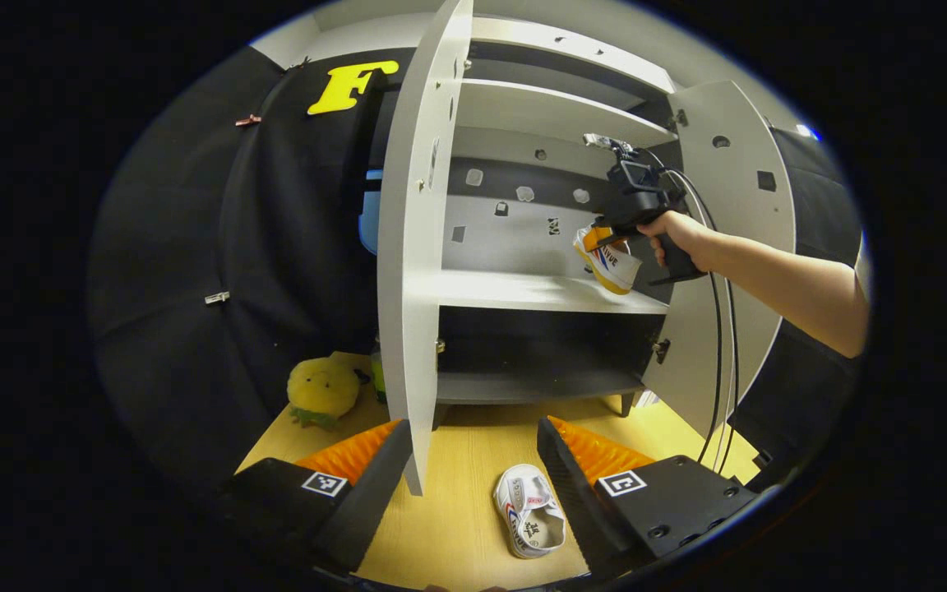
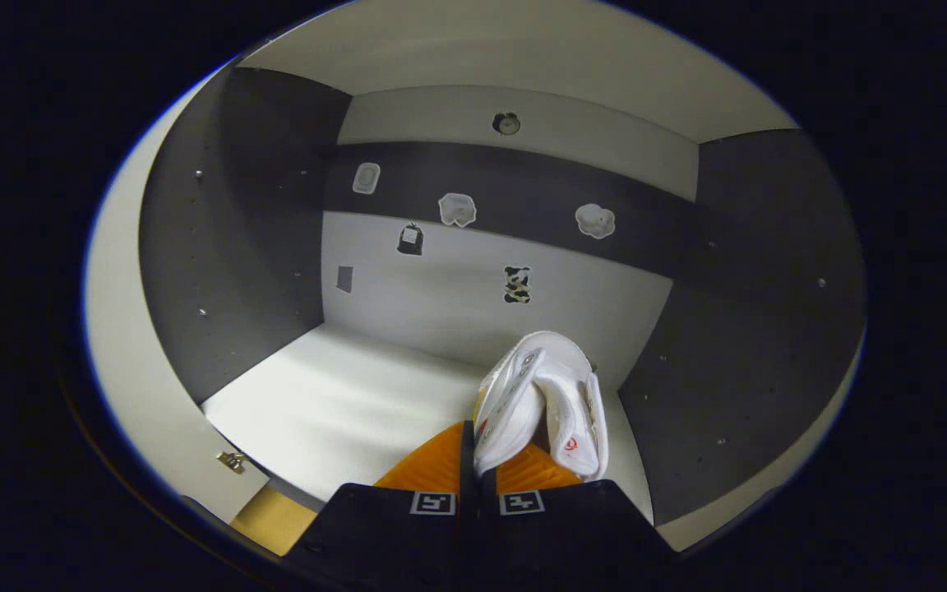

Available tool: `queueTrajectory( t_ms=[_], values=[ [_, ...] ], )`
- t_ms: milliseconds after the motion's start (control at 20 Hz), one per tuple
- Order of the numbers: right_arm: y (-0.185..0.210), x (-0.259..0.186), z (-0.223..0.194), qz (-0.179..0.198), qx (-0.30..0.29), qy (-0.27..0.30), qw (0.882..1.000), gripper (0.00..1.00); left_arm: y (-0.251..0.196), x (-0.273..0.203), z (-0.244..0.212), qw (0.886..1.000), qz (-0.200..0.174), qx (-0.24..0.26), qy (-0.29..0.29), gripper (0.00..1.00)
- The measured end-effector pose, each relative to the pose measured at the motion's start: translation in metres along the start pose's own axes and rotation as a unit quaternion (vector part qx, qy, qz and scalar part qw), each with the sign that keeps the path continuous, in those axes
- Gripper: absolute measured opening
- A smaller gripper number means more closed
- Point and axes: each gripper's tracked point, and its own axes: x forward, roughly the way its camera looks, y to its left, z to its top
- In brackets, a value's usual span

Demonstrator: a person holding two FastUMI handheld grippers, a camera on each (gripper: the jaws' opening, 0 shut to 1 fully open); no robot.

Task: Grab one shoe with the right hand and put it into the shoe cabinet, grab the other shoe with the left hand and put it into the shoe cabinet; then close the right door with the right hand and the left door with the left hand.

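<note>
Carrying the first shoe [image 2: 541, 401] into the shoe cabinet [image 1: 539, 292], with the right tool [image 2: 478, 460] clamped on its upper and the shoe hanging over the right end of the middle shelf [image 2: 334, 411], near the cabinet's right wall; not yet set down or let go, judging by the tilt of the sole seen from the left gripper view [image 1: 609, 259]. Roughly a quarter of the job reached, then: first shoe inside the cabinet but unreleased, second shoe [image 1: 529, 510] lying on the tabletop [image 1: 457, 493] in front of the cabinet's base, both doors wide open. Left to do: releasing on the shelf, fetching the second shoe, placing it, swinging the right door [image 1: 732, 247] shut and then the left door [image 1: 416, 247]. Left tool [image 1: 473, 485] held with fingers well apart and nothing between them, hovering above the tabletop with the second shoe just inside its right finger. From the left gripper view: the whole cabinet front, the hand [image 1: 675, 238] on the right tool's grip with its cables trailing down, and a yellow plush toy [image 1: 324, 390] on the tabletop left of the cabinet. From the right gripper view: the cabinet's interior close up, with small stickers [image 2: 457, 210] on the back panel above the shelf and the fingers pinching the shoe's fabric.
</note>
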Motion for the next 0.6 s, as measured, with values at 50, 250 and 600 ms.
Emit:
queueTrajectory(
  t_ms=[50,250,600],
  values=[
    [-0.003,0.013,-0.005,0.0,-0.003,0.01,1.0,0.05,-0.002,0.003,0.003,1.0,0.004,-0.005,0.001,0.95],
    [-0.003,0.049,-0.025,0.018,0.003,0.055,0.998,0.05,-0.008,0.013,0.012,1.0,0.019,-0.012,-0.004,0.95],
    [0.001,0.061,-0.035,0.012,-0.006,0.074,0.997,0.07,-0.017,0.018,0.013,1.0,0.027,-0.012,-0.007,0.95]
  ],
)
